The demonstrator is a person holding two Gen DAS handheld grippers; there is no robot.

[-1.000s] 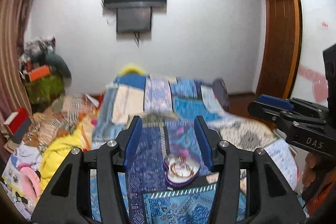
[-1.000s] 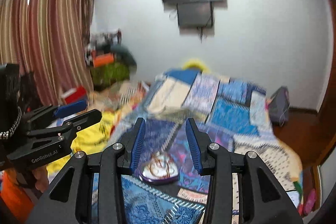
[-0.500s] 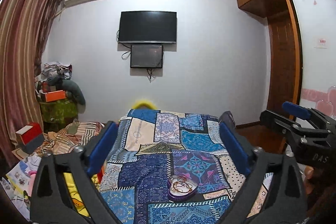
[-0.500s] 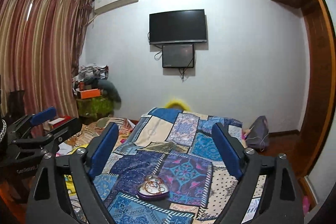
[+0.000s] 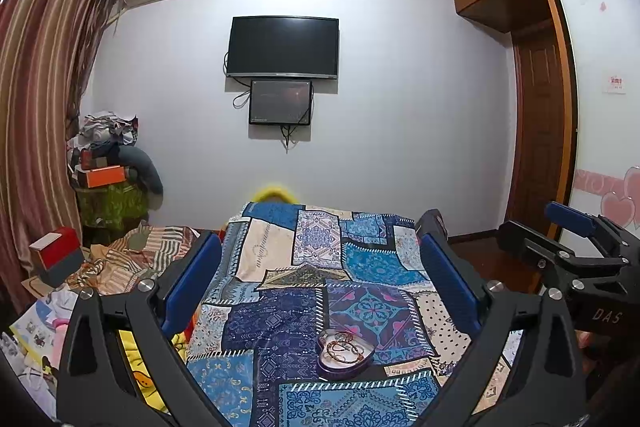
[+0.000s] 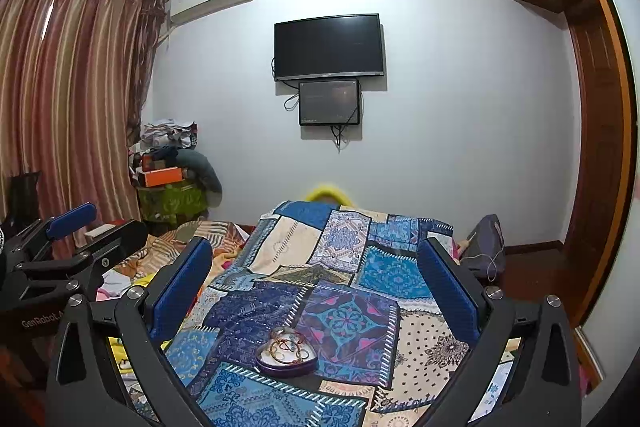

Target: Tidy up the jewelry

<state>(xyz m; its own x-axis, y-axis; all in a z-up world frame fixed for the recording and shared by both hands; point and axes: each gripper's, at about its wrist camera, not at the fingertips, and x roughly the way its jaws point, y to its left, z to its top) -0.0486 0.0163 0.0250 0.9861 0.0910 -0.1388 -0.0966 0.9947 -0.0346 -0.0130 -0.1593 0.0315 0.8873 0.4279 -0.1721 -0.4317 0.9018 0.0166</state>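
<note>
A purple heart-shaped box [image 5: 345, 355] lies open on the patchwork bedspread [image 5: 304, 267], with tangled bangles and chains [image 5: 343, 346] in it. It also shows in the right wrist view [image 6: 286, 355] with the jewelry [image 6: 287, 345]. My left gripper [image 5: 320, 259] is open wide and empty, held above and behind the box. My right gripper [image 6: 314, 259] is open wide and empty, likewise above and behind the box. Each gripper shows at the other view's edge: the right one [image 5: 576, 243], the left one [image 6: 76, 231].
The bedspread [image 6: 340, 267] runs toward the far wall with a TV [image 5: 283, 47]. Clothes, an orange box [image 5: 105, 175] and a red box [image 5: 56, 254] pile up at left. A grey bag [image 6: 484, 243] and a wooden wardrobe [image 5: 532, 107] are at right.
Both grippers have opened from narrow to wide and tilted up, so more of the room shows. The box with the jewelry has not moved.
</note>
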